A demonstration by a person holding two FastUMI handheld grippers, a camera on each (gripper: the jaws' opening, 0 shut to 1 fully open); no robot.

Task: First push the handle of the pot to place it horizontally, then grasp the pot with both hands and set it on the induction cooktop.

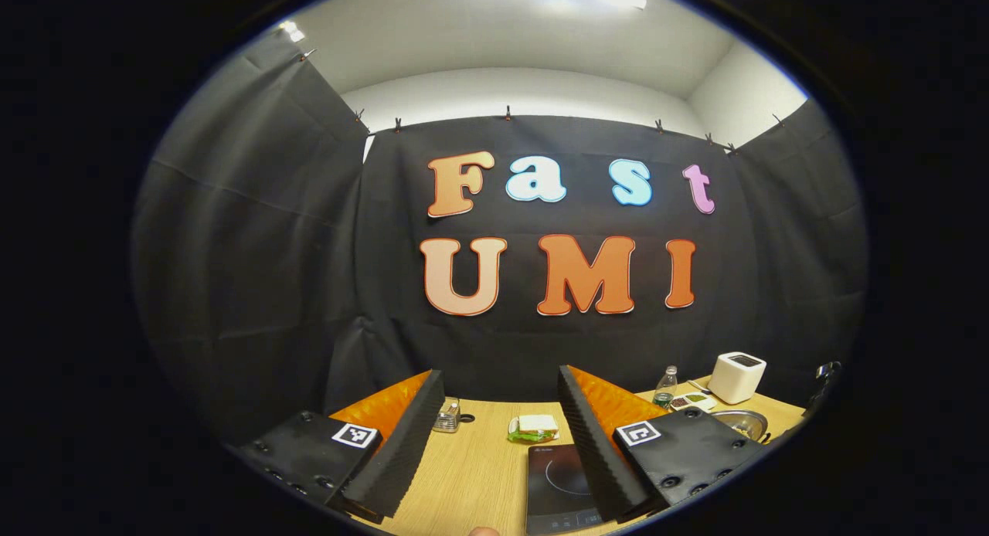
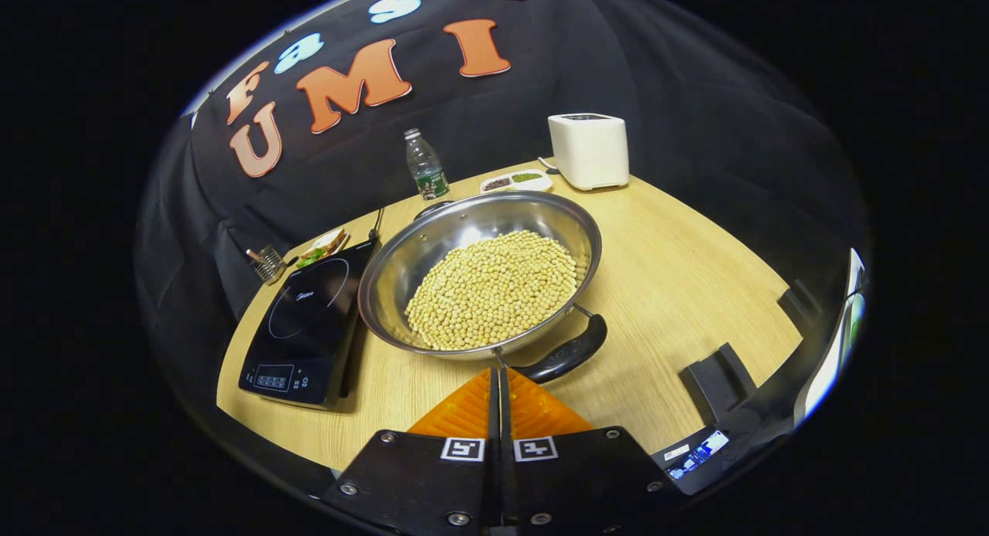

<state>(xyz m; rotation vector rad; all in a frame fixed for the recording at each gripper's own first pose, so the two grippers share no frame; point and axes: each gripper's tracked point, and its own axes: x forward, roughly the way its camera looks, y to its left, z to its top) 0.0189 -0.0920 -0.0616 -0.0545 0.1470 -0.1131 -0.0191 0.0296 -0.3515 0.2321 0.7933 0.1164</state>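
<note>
In the right gripper view a steel pot [image 2: 456, 235] full of yellow beans stands mid-table. It has a black near handle [image 2: 568, 354] and a second handle [image 2: 433, 208] at its far rim. The near handle lies slanted toward the lower right. My right gripper [image 2: 495, 372] is shut with nothing in it, and its tips sit just below the pot's rim at the left end of that handle. The black induction cooktop [image 2: 305, 327] lies directly left of the pot. My left gripper [image 1: 501, 375] is held high and open over the cooktop [image 1: 556, 478]. The pot's rim [image 1: 740, 424] peeks out at its right.
A water bottle [image 2: 423, 165], a white appliance [image 2: 589, 150] and a small tray of dishes [image 2: 516, 182] stand behind the pot. A sandwich [image 2: 324, 246] and a small metal rack [image 2: 268, 264] lie behind the cooktop. Black blocks [image 2: 718, 381] sit near the right table edge.
</note>
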